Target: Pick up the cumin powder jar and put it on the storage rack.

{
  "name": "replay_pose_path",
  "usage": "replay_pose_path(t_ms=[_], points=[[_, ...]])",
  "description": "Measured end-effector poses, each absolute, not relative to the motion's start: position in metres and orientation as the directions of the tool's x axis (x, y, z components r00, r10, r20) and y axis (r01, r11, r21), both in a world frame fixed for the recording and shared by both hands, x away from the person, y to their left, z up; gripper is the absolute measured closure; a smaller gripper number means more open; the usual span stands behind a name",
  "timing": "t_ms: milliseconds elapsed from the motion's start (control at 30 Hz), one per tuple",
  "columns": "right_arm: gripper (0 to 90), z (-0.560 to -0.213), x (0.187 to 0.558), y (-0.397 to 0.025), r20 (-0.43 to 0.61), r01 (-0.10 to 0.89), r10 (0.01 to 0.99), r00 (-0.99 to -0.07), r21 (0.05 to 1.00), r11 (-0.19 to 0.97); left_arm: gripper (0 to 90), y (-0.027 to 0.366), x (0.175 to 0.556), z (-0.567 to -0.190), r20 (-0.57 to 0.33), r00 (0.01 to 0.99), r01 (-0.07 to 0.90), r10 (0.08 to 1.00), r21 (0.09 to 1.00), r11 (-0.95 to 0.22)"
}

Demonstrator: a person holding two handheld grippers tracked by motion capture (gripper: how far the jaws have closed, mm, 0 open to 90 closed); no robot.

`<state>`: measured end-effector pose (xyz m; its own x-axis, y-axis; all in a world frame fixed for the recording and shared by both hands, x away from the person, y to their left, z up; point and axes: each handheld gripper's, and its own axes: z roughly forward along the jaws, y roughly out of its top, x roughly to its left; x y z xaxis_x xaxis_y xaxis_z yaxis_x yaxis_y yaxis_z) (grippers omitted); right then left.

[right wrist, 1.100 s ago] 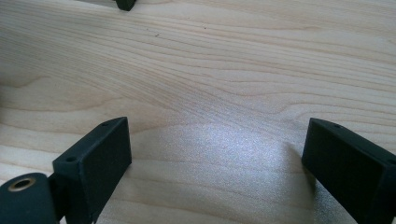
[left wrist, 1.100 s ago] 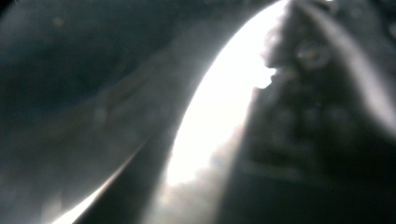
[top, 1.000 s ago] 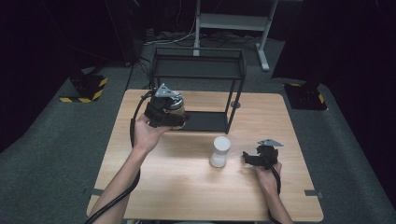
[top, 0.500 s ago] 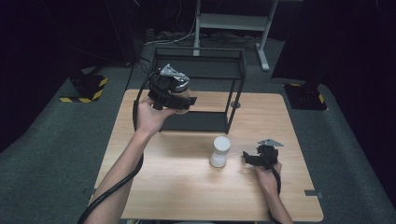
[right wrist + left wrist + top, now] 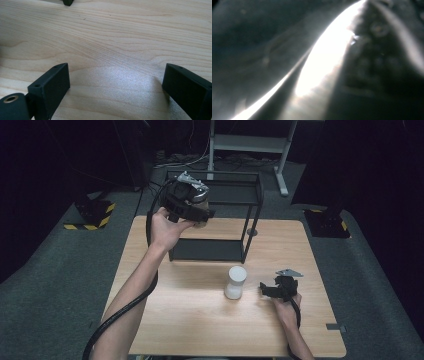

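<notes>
Left gripper rising with its load toward the rack top

The left gripper [image 5: 200, 212] is lifting away from the table [image 5: 200, 320], carrying a pale object [image 5: 201, 197] up from beside the black rack's [image 5: 252, 215] lower shelf to its top frame level, the forearm stretching forward and further out over the table.

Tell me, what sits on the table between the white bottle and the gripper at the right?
Nothing: in the high view, bare wood separates the white bottle from the right gripper.
</notes>
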<state>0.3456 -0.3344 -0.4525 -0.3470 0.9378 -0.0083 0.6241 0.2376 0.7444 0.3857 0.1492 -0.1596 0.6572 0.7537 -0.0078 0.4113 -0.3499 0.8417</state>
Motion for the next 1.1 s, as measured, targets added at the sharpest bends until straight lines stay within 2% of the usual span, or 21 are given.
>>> replay_pose_path(t_ms=[433,900,1100], points=[[6.7,-0.453,0.346,-0.335,-0.002,0.624,0.938,-0.346,0.746,0.232,30.7,0.141,0.402,-0.141,0.011,0.595,0.429,0.804,0.841,-0.329],[6.8,-0.452,0.346,-0.336,-0.001,0.627,0.938,-0.346,0.744,0.232,30.6,0.117,0.434,-0.137,0.037,0.532,0.475,0.846,0.814,-0.334],[6.9,-0.452,0.346,-0.337,0.003,0.627,0.938,-0.347,0.744,0.230,30.6,0.111,0.447,-0.141,0.022,0.511,0.495,0.859,0.810,-0.315]])
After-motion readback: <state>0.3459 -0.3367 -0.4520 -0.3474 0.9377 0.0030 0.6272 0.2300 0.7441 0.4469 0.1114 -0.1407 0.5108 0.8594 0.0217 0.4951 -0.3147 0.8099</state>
